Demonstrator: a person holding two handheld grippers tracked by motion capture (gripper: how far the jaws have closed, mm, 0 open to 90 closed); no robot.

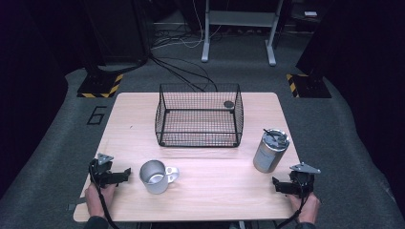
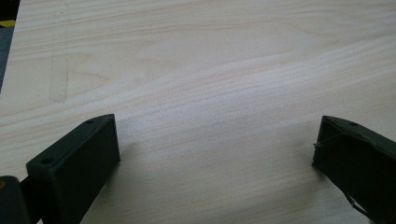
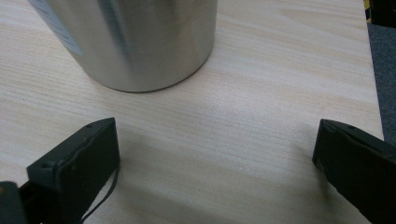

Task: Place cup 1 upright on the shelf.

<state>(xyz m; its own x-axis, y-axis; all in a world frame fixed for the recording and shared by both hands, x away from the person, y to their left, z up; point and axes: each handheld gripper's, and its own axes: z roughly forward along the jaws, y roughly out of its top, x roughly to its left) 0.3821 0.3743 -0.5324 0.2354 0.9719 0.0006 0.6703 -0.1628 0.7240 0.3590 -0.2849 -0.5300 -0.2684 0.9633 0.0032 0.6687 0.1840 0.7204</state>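
- High view: a metal mug (image 1: pixel 154 176) stands at the near left of the wooden counter (image 1: pixel 215 191), its handle pointing right, and a steel tumbler (image 1: pixel 270 150) with a dark lid stands upright at the near right.
- A black wire basket (image 1: pixel 199 116) sits at the far middle of the counter, with a small dark round thing in its far right corner.
- The left gripper (image 1: pixel 125 173) rests near the counter's near left edge, jaws spread and holding nothing; the mug lies just to its right, close by.
- The right gripper (image 1: pixel 275 184) rests at the near right edge, jaws spread wide and empty.
- In the right gripper view the tumbler (image 3: pixel 135 42) stands ahead of the jaws and off towards the left one, its long axis upright, not yet between them.
- Each gripper is nearest its own vessel: the left to the mug, the right to the tumbler. Judged from this, the right hand need only advance and shift slightly left to bracket the tumbler's wall.
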